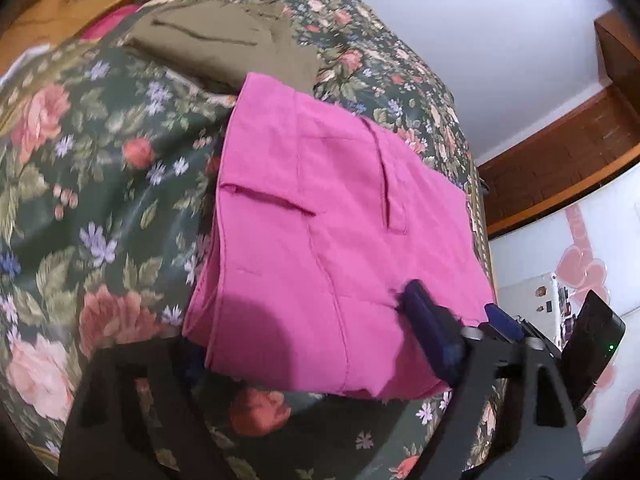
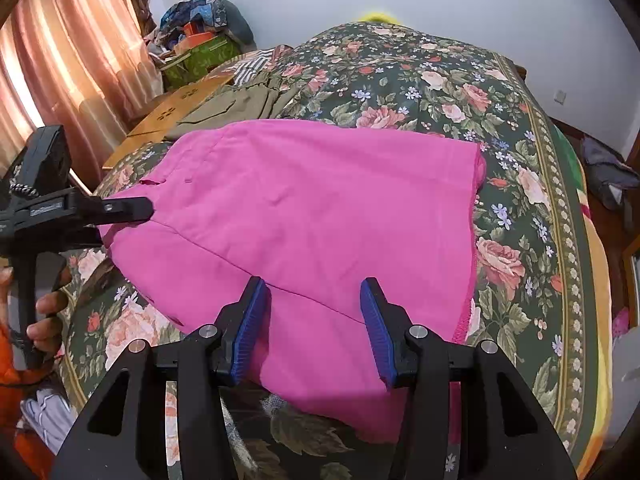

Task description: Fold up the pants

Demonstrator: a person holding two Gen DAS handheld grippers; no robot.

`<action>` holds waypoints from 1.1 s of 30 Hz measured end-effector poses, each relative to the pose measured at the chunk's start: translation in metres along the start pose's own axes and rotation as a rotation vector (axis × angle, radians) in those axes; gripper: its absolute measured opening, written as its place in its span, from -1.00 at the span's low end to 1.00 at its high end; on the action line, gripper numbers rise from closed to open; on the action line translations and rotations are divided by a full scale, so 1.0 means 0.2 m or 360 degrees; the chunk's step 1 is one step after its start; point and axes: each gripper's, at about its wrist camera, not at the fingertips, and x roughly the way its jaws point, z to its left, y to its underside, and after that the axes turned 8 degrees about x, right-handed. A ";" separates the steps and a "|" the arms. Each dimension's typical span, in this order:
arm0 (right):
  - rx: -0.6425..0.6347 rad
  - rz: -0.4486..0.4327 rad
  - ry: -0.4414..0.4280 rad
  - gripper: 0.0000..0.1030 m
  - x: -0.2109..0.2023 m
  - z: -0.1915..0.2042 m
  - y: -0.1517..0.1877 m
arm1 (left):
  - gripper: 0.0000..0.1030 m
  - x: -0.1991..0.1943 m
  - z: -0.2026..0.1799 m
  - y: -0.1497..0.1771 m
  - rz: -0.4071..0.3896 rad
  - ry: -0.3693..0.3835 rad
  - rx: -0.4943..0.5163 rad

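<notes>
The bed's dark-green rose-printed cover carries the bright pink cotton pants, which lie across its near part, already doubled into a broad, fairly flat rectangle with pocket slits and a centre seam showing. By the look of it, at least one more fold is left. A folded olive-green garment lies just beyond them. The right gripper hovers over the near edge, jaws apart and holding nothing. The left gripper reaches the waist end; its jaws straddle that edge, but whether they pinch it I cannot tell.
</notes>
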 end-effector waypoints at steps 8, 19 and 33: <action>-0.0008 0.0024 0.0010 -0.14 0.00 0.01 -0.01 | -0.40 -0.10 -0.14 -0.04 -0.0113 -0.0145 0.0272; -0.0064 -0.0123 -0.0038 -0.09 -0.14 0.14 -0.17 | -0.45 -0.35 -0.34 -0.06 -0.0328 -0.0191 0.0531; -0.0273 0.0151 -0.0231 -0.08 0.14 0.47 -0.08 | -0.49 -0.47 -0.52 0.02 -0.0385 -0.0204 0.0777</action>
